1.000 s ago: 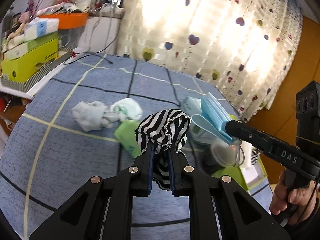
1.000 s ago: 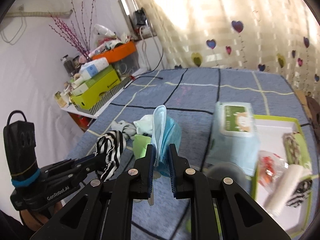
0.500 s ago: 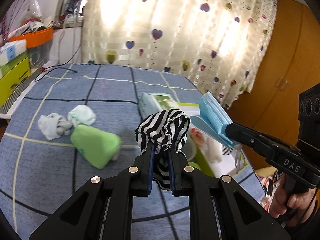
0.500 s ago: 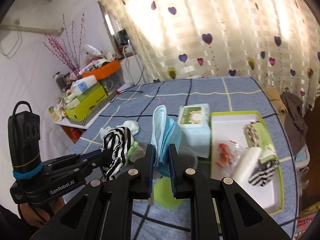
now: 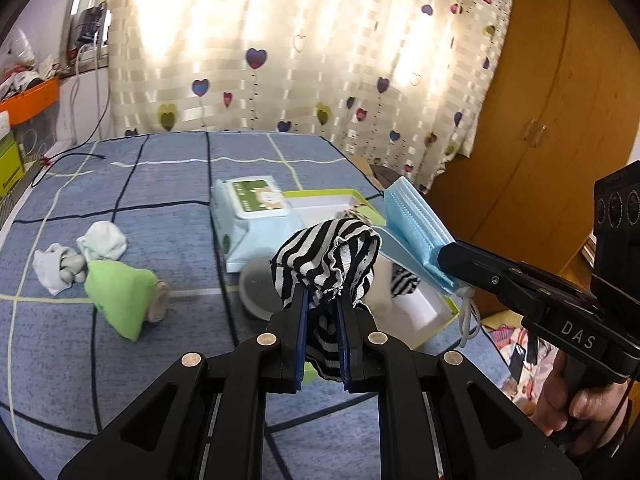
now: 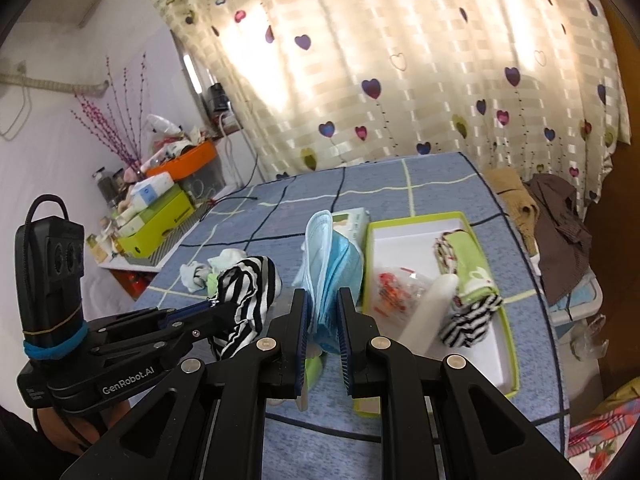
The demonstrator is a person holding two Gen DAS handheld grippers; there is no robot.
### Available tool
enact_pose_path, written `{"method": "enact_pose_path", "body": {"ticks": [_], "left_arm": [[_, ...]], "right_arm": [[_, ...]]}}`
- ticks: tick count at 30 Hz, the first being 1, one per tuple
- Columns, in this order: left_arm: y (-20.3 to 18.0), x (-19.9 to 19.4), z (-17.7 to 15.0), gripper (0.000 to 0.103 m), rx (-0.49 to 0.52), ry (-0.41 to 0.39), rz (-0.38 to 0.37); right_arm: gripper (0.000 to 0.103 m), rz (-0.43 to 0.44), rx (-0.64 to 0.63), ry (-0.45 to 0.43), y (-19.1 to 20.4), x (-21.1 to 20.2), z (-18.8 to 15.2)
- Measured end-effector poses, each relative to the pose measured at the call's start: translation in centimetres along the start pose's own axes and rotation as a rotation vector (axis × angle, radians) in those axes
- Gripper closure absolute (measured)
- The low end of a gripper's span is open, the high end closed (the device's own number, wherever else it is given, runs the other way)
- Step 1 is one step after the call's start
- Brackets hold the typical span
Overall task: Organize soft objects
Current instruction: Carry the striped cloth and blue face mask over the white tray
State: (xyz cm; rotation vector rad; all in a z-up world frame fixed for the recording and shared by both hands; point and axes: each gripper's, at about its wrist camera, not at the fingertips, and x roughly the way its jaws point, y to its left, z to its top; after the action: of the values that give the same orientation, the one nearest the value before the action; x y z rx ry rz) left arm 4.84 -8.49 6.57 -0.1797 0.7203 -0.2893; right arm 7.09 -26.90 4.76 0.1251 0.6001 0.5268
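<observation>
Striped black-and-white cloth (image 5: 326, 258) is pinched in our left gripper (image 5: 323, 334), its fingers nearly closed on the bunched fabric; blue face masks (image 6: 326, 256) are clamped edge-up in our right gripper (image 6: 323, 344), likewise nearly closed; both are carried clear of the blue checked surface (image 5: 160, 184), presumably for the green-rimmed tray (image 6: 510, 344) at 2 o'clock in the right view; a green pouch (image 5: 118, 298) and pale socks (image 5: 76, 254) lie at 9 o'clock in the left view.

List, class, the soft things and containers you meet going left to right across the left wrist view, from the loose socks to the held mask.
white socks → green pouch → wet wipes pack → striped sock in the left claw → blue face masks in the right claw
</observation>
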Motion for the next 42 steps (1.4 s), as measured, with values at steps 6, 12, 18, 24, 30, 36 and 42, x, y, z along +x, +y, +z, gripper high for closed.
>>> {"method": "enact_pose_path", "body": {"ticks": [6,12,18,24,30,36,42], "left_arm": [[-1.4,0.8,0.1,0.089,0.017,0.015,-0.021],[-2.4,1.7,0.2,0.089,0.03,0.033,-0.042],[-3.5,3.0,0.0,0.089,0.042,0.066,-0.061],[-4.4,4.8,-0.4,0.089,0.053,0.113,-0.08],[-5.3,6.8,-0.8,0.089,0.063,0.161,-0.087],[-6.3,9.0,-1.2,0.09,0.074,0.212,-0.098],[-7.1,11.2,-1.4,0.089,0.082,0.26,-0.104]], "right_arm": [[0.09,-0.032,0.027,-0.014,-1.8,-1.3,-0.5],[0.09,-0.069,0.059,-0.023,-3.8,-2.3,-0.8],[0.09,-0.098,0.082,-0.009,-5.2,-2.4,-1.4],[0.09,-0.126,0.113,0.023,-6.8,-1.8,-2.1],[0.09,-0.149,0.15,0.058,-8.6,-0.9,-2.9],[0.09,-0.16,0.17,0.089,-10.0,0.1,-3.4],[0.089,-0.185,0.177,0.132,-11.6,1.4,-3.6]]}}
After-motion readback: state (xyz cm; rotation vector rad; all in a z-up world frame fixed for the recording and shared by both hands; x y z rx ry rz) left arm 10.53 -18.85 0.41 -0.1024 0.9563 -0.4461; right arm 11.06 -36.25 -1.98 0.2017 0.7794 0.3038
